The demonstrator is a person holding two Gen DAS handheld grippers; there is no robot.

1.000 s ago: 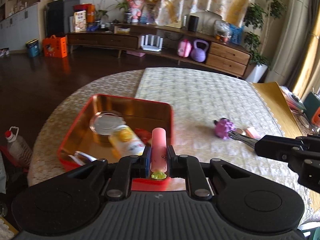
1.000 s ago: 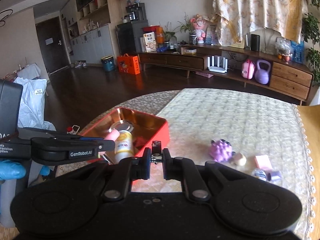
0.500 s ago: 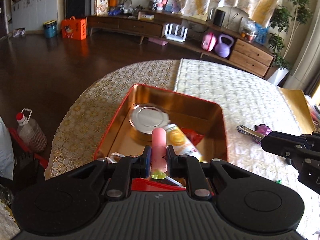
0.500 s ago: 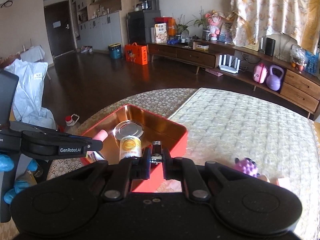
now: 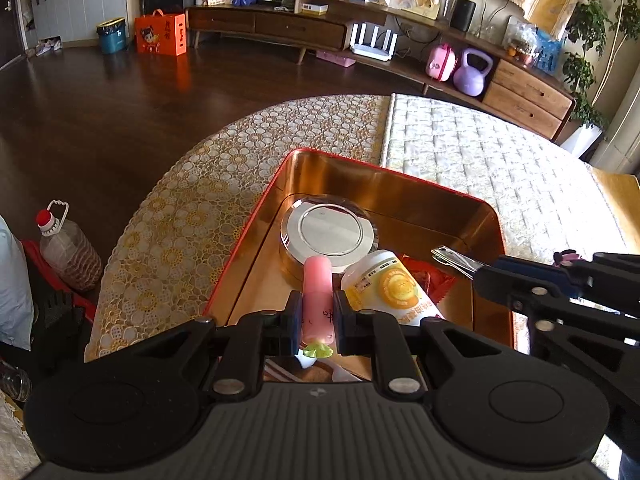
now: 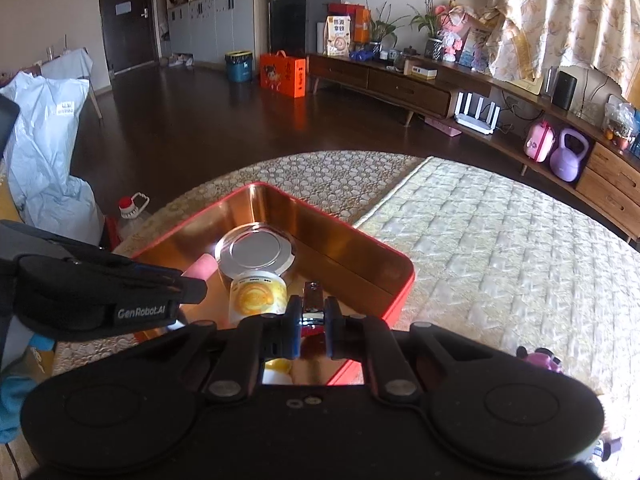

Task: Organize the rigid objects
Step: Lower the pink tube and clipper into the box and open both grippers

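The left gripper (image 5: 317, 316) is seen pinching a pink tube (image 5: 317, 298) with a green cap, the tube lying lengthwise between the jaws and pointing forward over the red tin tray (image 5: 384, 168). The right gripper (image 6: 313, 330) is closed on a metal nail clipper (image 6: 312, 300), which is also held above the tray; in the left wrist view the clipper's silver tip (image 5: 454, 258) projects from the right gripper over the tray's right half.

The tray, red outside and copper-coloured inside, is noted resting on the counter (image 5: 180, 216), which is covered by a lace cloth and a quilted runner (image 5: 480, 148). Within the tray, a round silver-lidded tin (image 5: 329, 232) sits toward the far left, and a white bottle with a yellow label (image 5: 386, 290) lies on its side just beside it. A red wrapper (image 5: 430, 278) is partly visible to the right of the bottle. A purple toy (image 6: 540, 358) is recorded on the runner, well apart from the tray.
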